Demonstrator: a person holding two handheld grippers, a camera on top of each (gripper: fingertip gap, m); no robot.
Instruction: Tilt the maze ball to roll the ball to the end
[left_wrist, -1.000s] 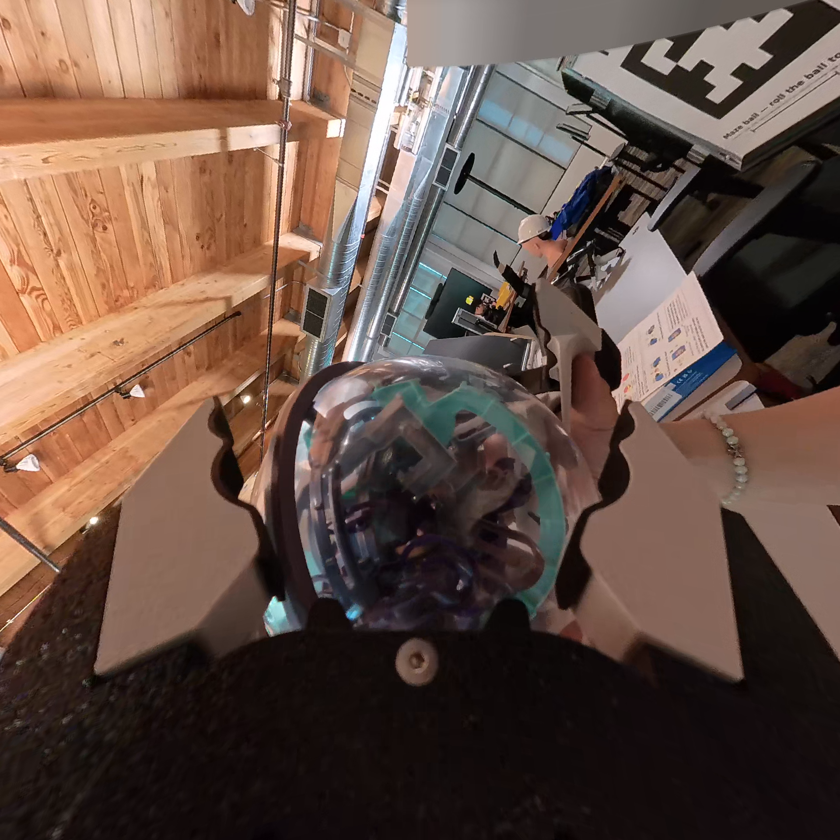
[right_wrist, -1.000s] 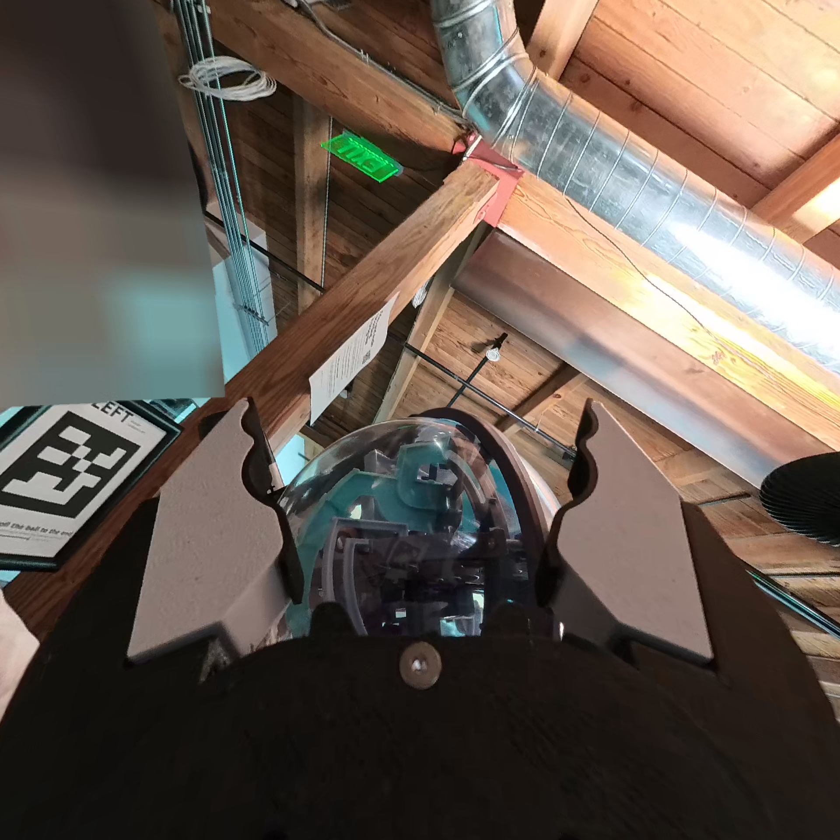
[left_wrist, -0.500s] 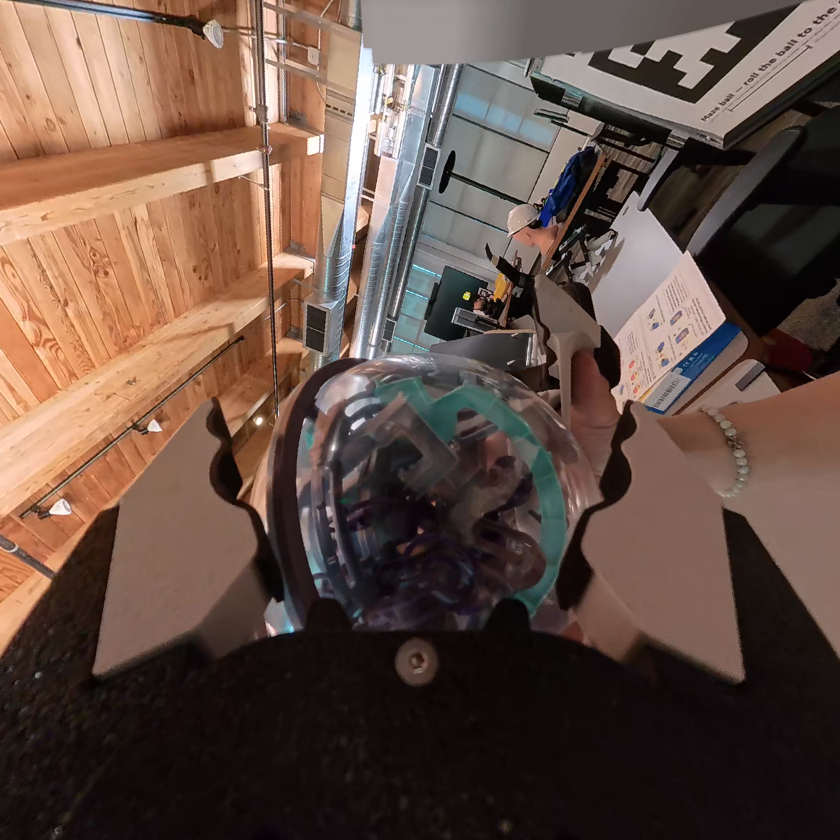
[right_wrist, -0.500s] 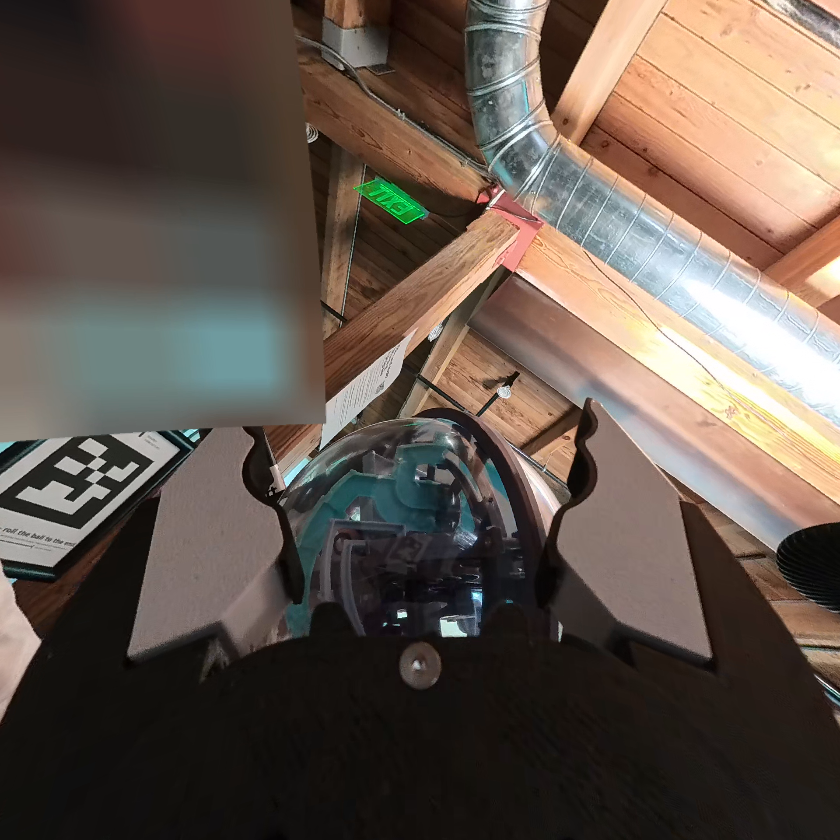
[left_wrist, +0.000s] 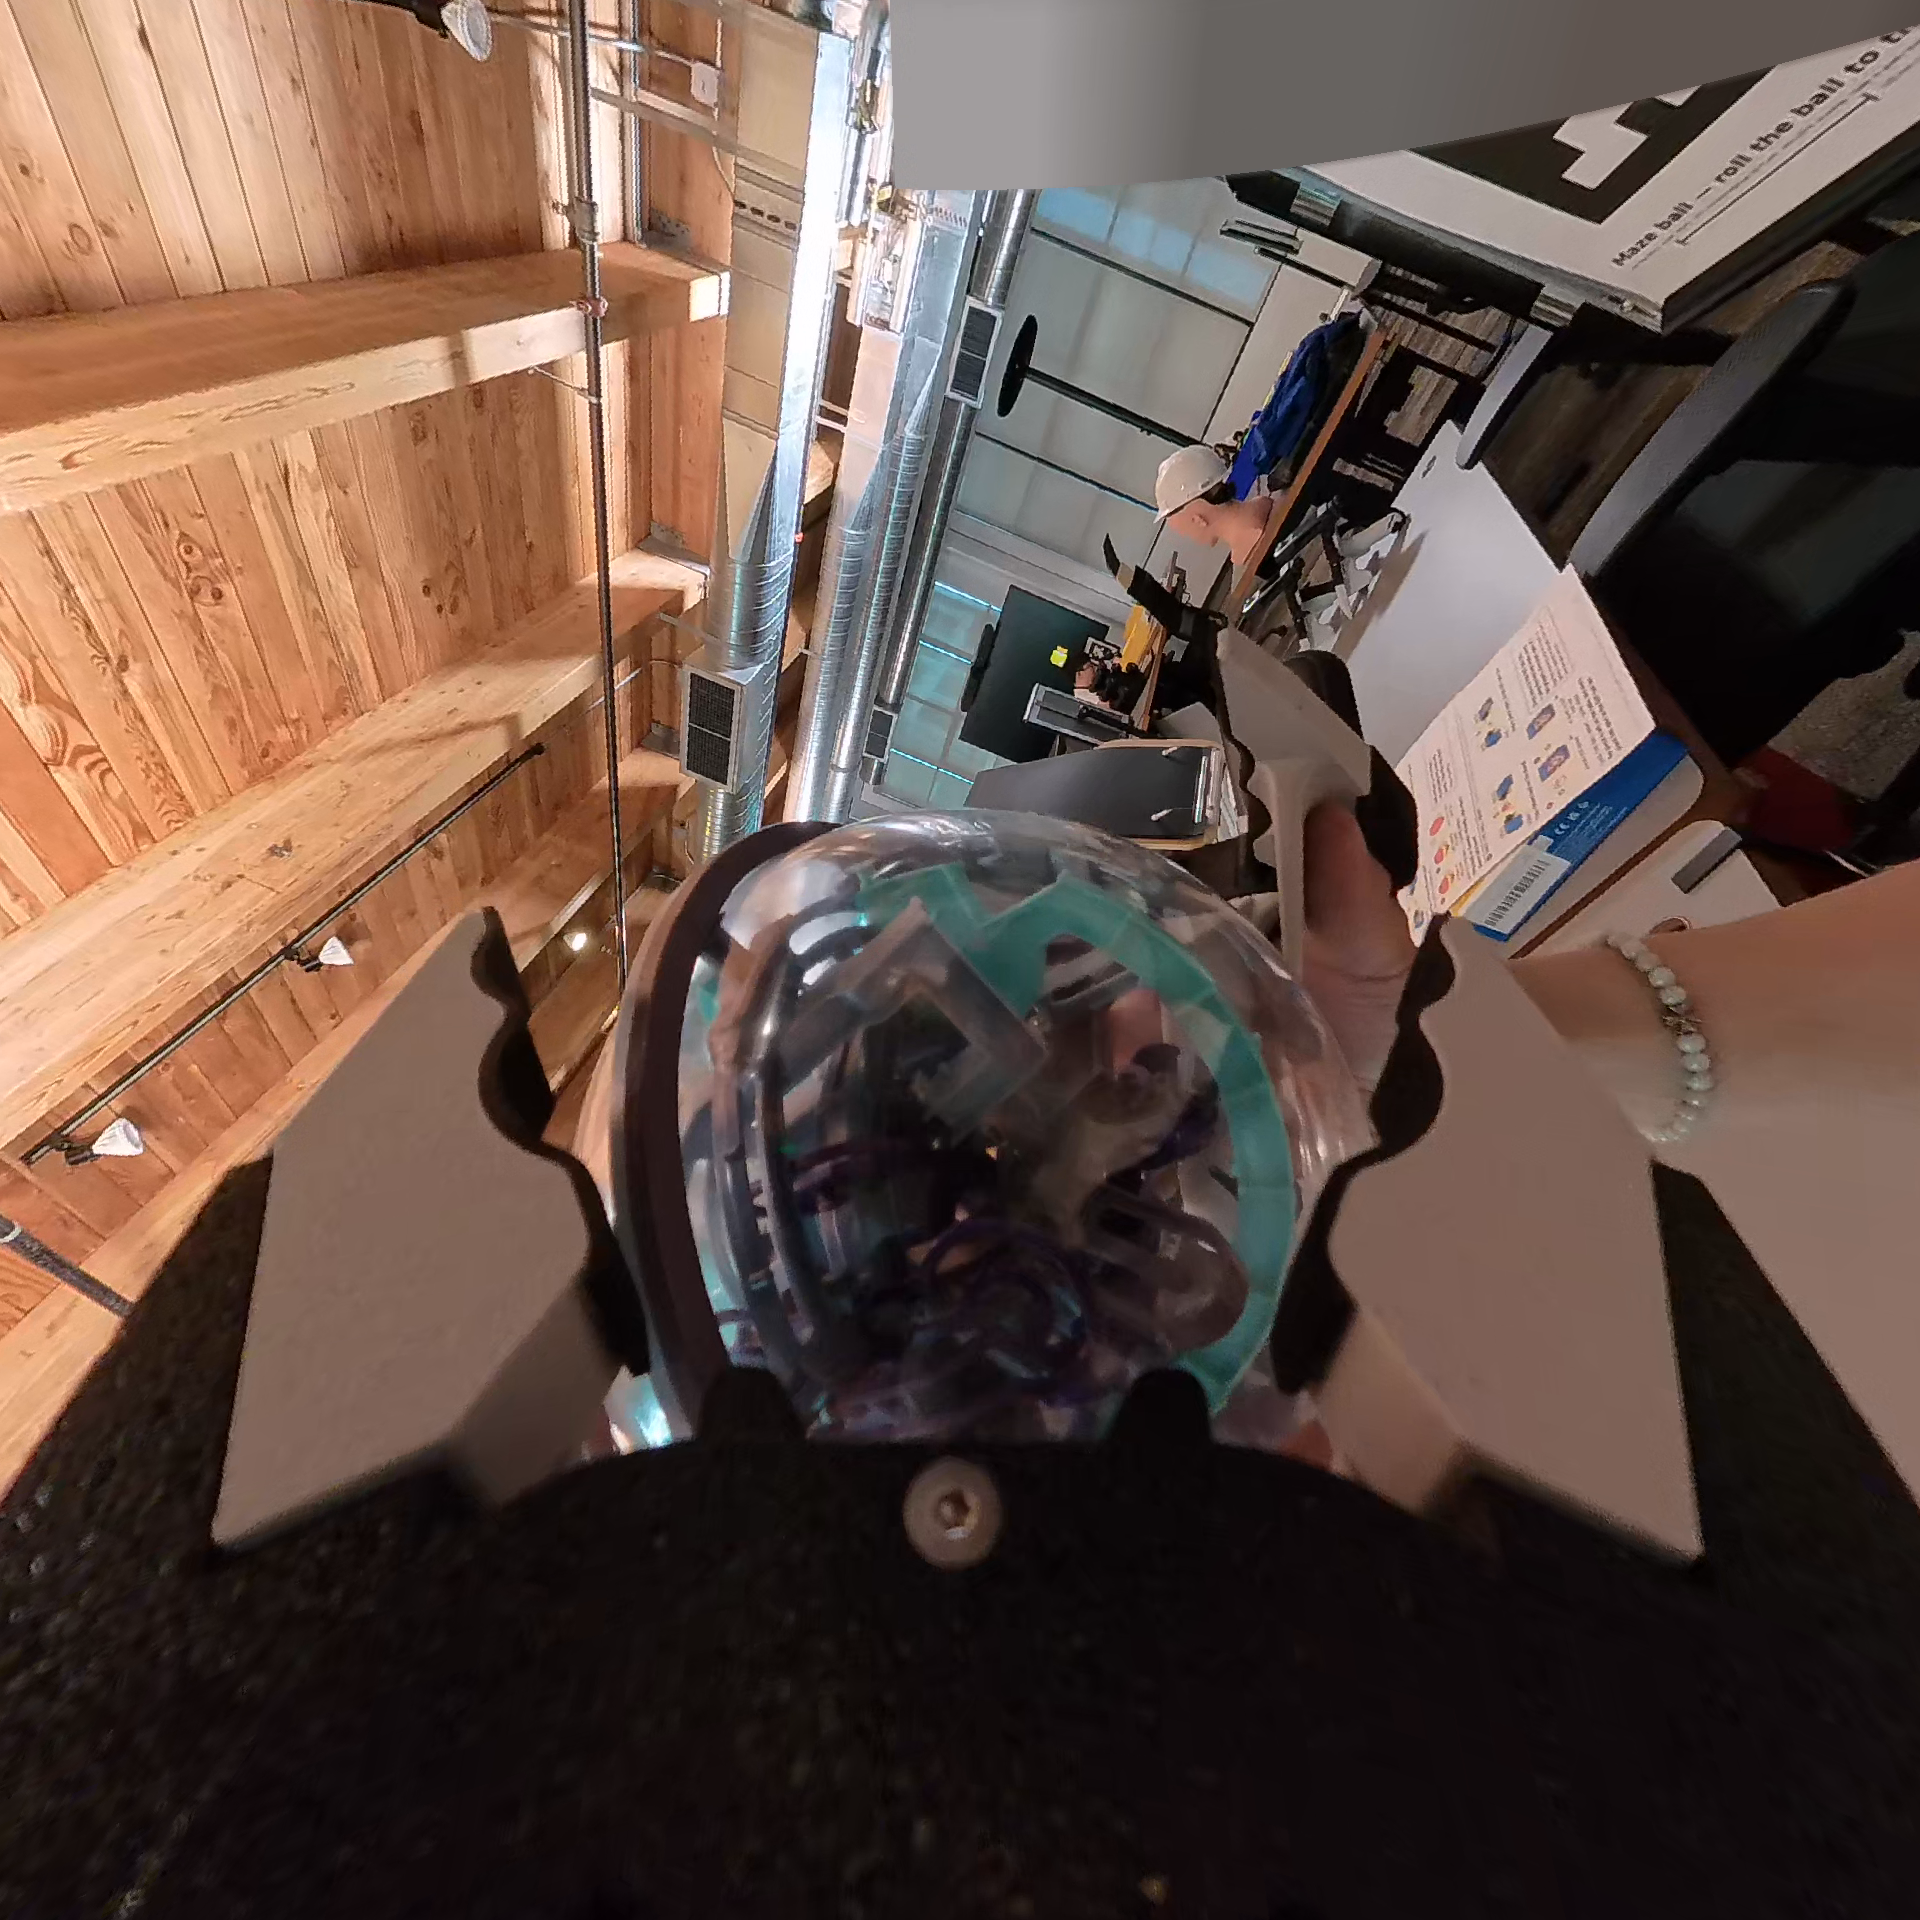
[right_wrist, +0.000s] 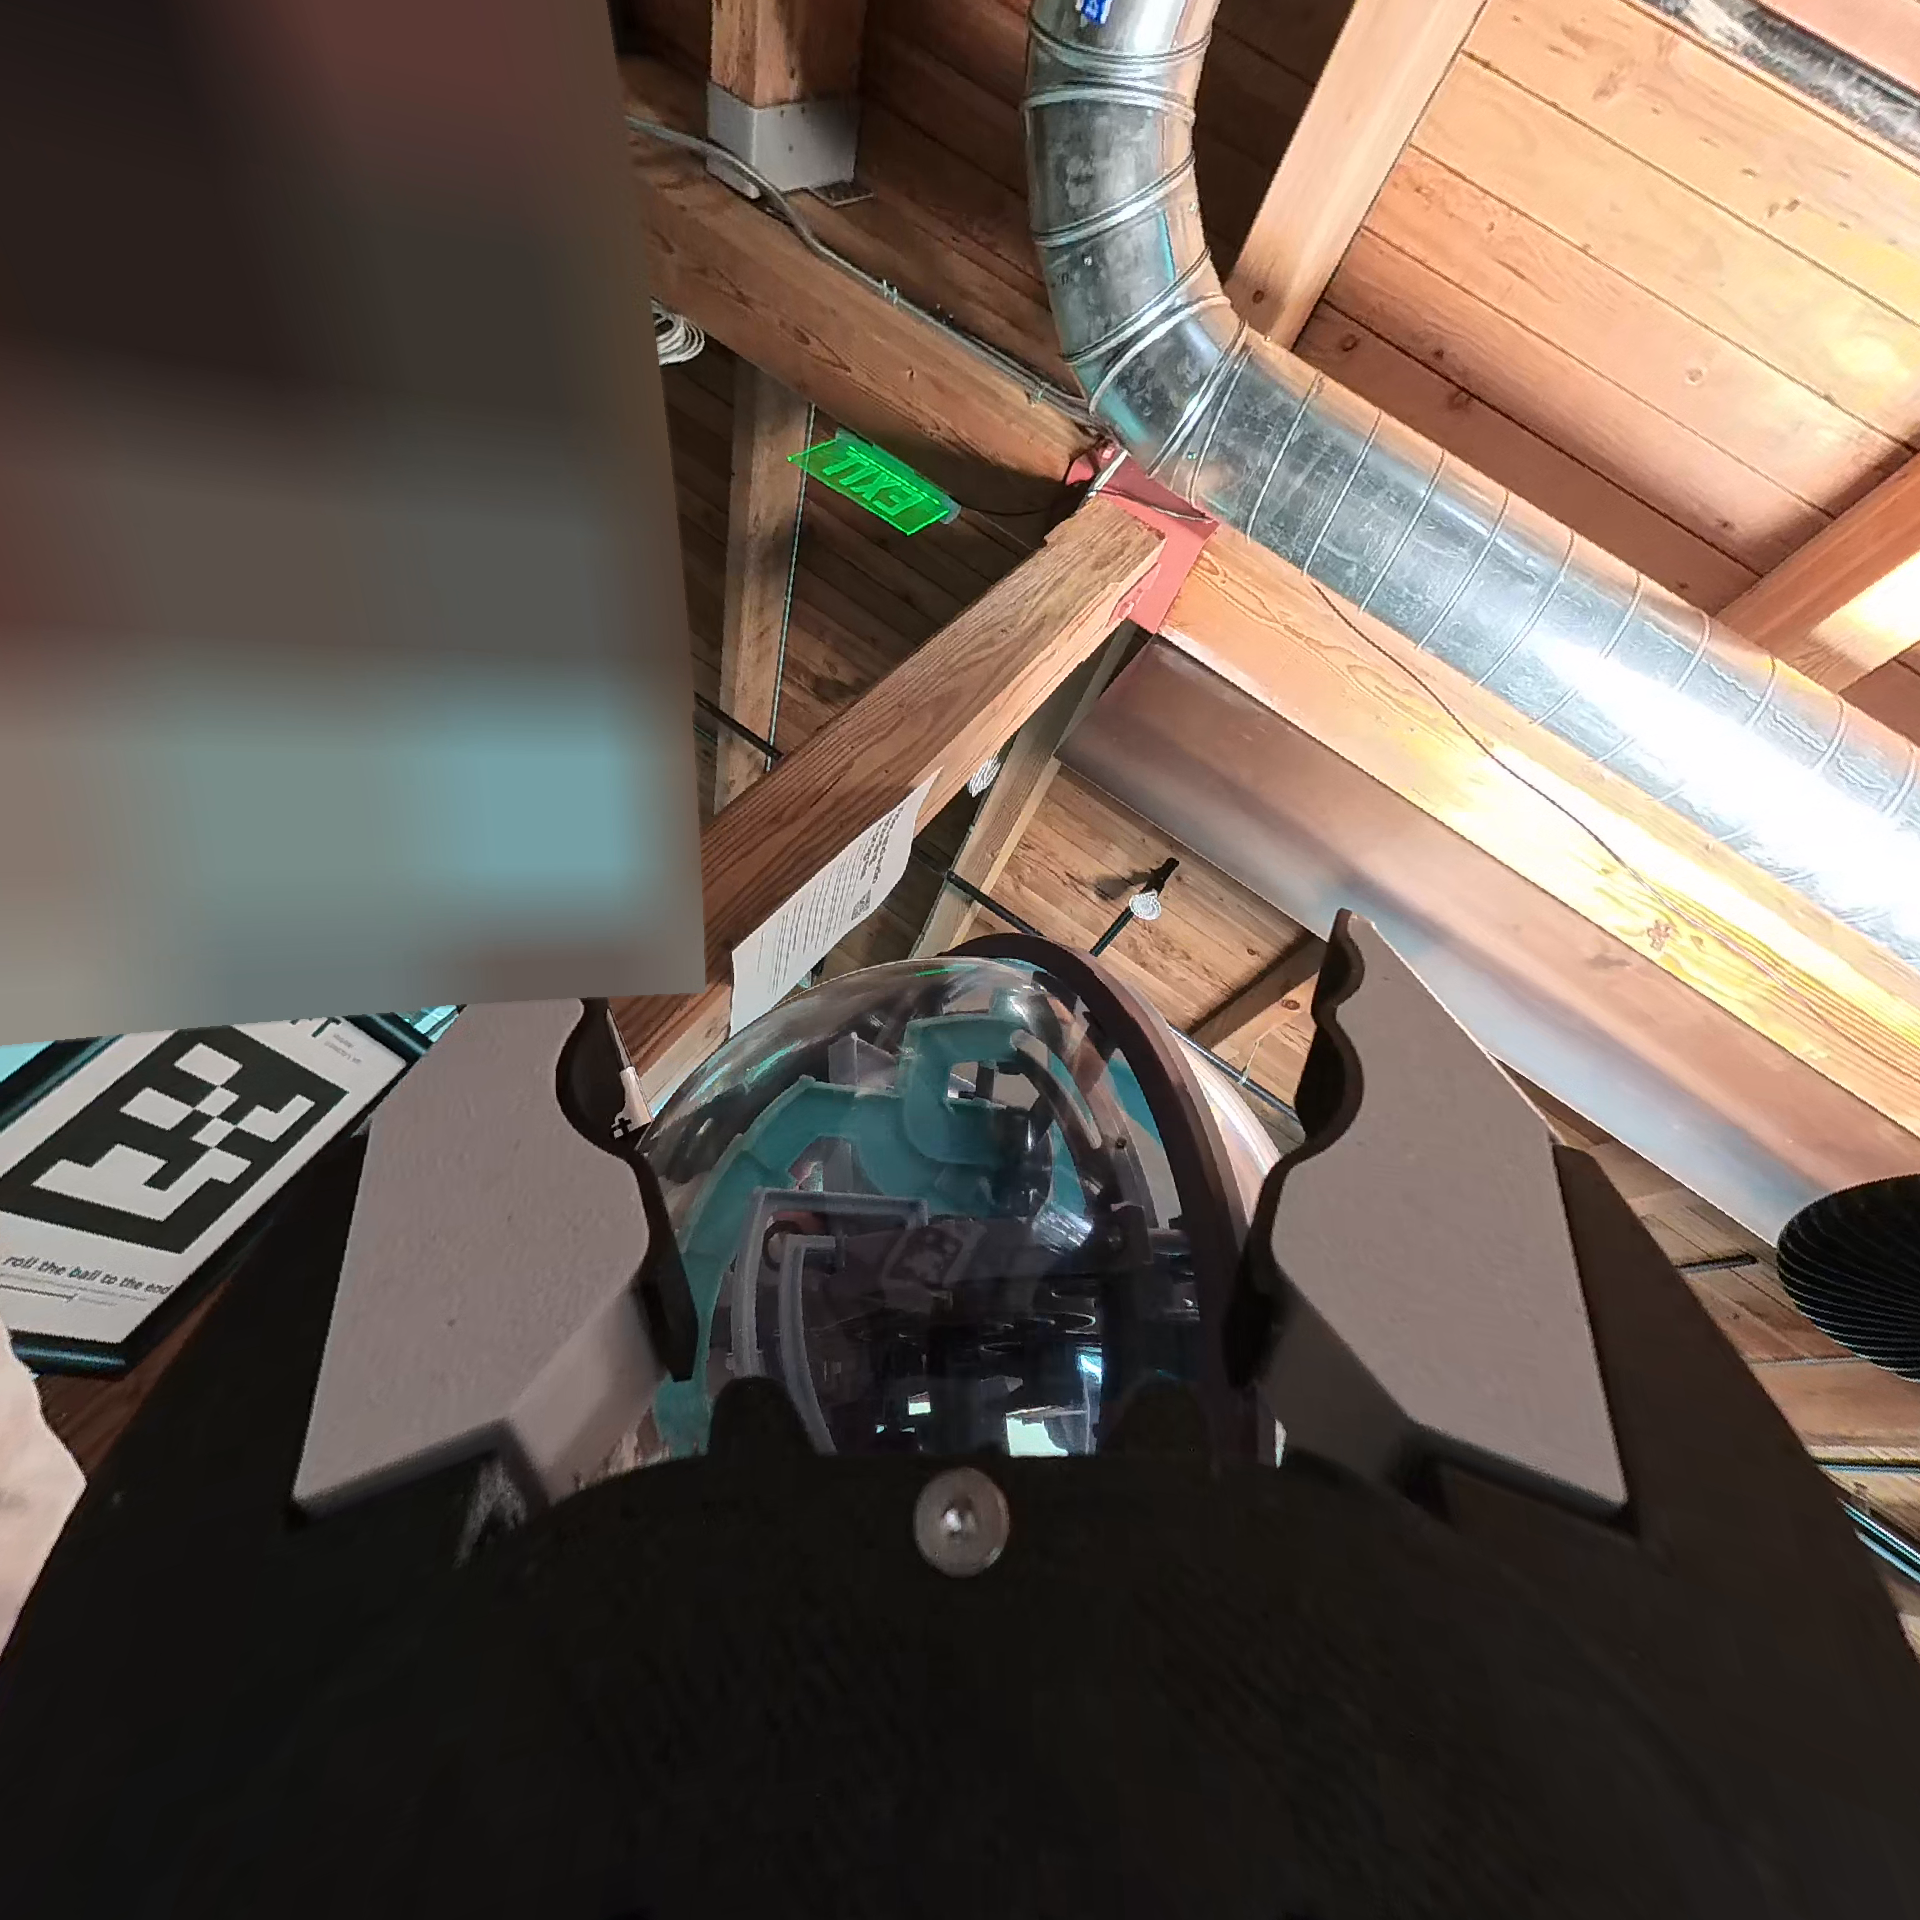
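Holding the maze ball (left_wrist: 966, 1122) between both tools, I have it raised high, with the wooden ceiling (left_wrist: 260, 623) behind it in both wrist views. Starting on my left: the left hand-held gripper (left_wrist: 961, 1132) is pinching the clear sphere, its pale fingers (left_wrist: 416, 1226) pressed against either flank, so the ball sits straight ahead of it, deep between the jaws and almost against the black body. A dark seam ring (left_wrist: 655, 1091) runs up the ball's left part in this view, and a teal track (left_wrist: 1236, 1091) curves round its right part. Beyond the ball I see a finger of the other tool and the hand (left_wrist: 1351, 935) holding it.

Moving right: the right hand-held gripper (right_wrist: 951, 1174) is likewise clamped on the maze ball (right_wrist: 914, 1174), which lies dead ahead between its fingers (right_wrist: 1423, 1195), the seam ring arching over toward the right finger. A metal duct (right_wrist: 1455, 540) crosses the ceiling above.

The sphere has no long axis; what matters, I judge, is that each tool grips an opposite side equally close, so any tilt must come from turning both wrists together. The small ball inside I cannot make out, so progress is unclear.
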